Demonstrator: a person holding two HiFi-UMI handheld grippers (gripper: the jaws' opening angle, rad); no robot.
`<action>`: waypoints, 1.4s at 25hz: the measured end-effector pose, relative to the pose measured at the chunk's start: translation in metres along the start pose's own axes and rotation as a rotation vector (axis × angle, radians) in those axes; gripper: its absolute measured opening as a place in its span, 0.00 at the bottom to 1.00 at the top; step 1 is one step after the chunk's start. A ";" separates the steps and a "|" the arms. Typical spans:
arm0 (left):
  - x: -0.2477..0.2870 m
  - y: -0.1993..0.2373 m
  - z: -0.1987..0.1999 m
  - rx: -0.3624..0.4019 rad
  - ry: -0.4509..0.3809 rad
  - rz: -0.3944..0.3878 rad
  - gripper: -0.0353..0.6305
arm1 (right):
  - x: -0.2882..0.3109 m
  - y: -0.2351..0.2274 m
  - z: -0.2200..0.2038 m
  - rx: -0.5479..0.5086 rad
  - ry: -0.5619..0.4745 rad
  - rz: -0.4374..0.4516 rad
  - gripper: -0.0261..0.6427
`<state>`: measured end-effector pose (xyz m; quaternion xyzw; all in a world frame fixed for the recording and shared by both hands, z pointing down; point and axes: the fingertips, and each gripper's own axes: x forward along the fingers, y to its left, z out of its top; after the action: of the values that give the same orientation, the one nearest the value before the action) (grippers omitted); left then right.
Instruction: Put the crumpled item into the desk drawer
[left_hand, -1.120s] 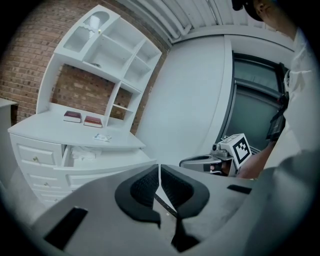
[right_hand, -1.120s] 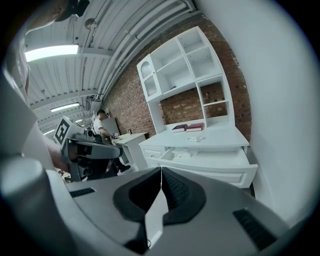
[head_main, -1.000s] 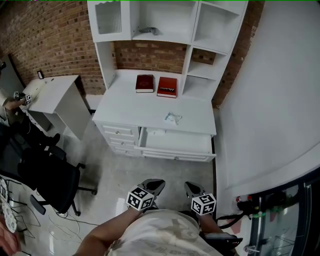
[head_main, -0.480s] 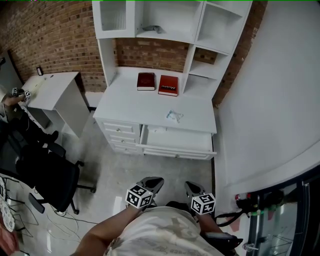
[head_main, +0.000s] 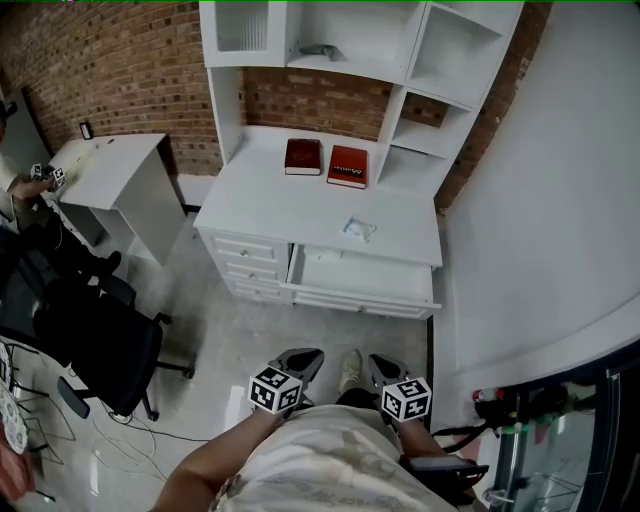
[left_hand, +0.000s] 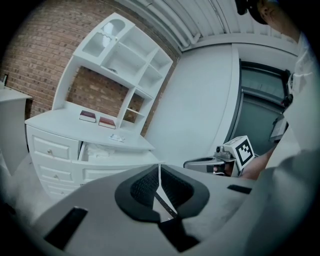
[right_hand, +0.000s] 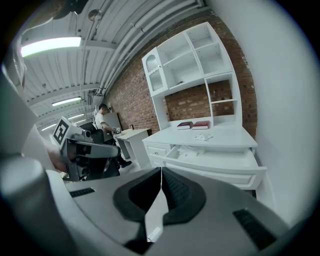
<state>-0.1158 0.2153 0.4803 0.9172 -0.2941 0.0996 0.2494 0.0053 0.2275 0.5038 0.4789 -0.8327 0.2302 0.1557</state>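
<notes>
A small crumpled whitish item (head_main: 359, 228) lies on the white desk top (head_main: 290, 205), near its front right edge; it also shows small as the crumpled item (right_hand: 204, 136) in the right gripper view and the crumpled item (left_hand: 116, 137) in the left gripper view. Just below it the wide desk drawer (head_main: 365, 283) stands pulled open, with something pale inside its left end. Both grippers are held low by the person's body, far from the desk. The left gripper (head_main: 305, 362) is shut and holds nothing. The right gripper (head_main: 380, 368) is shut and holds nothing as well.
Two red books (head_main: 347, 166) lie at the back of the desk under a white shelf unit (head_main: 330, 40). A black office chair (head_main: 100, 345) stands left, by a small white table (head_main: 115, 175). A white wall (head_main: 540, 200) runs along the right. A shoe (head_main: 349, 370) shows between the grippers.
The head view has shifted, so the desk sits slightly right and lower in frame. Both grippers stay shut near the body. A shoe has come into sight between them.
</notes>
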 end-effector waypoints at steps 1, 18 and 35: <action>0.001 0.001 0.001 0.001 -0.002 -0.001 0.10 | 0.002 0.000 0.000 -0.002 0.003 0.002 0.07; 0.048 0.045 0.028 0.013 0.014 0.027 0.10 | 0.051 -0.057 0.023 0.031 0.008 0.010 0.07; 0.141 0.072 0.058 -0.017 0.061 0.017 0.10 | 0.101 -0.143 0.055 0.049 0.056 0.033 0.07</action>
<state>-0.0421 0.0659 0.5063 0.9091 -0.2952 0.1273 0.2651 0.0775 0.0629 0.5387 0.4623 -0.8298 0.2665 0.1633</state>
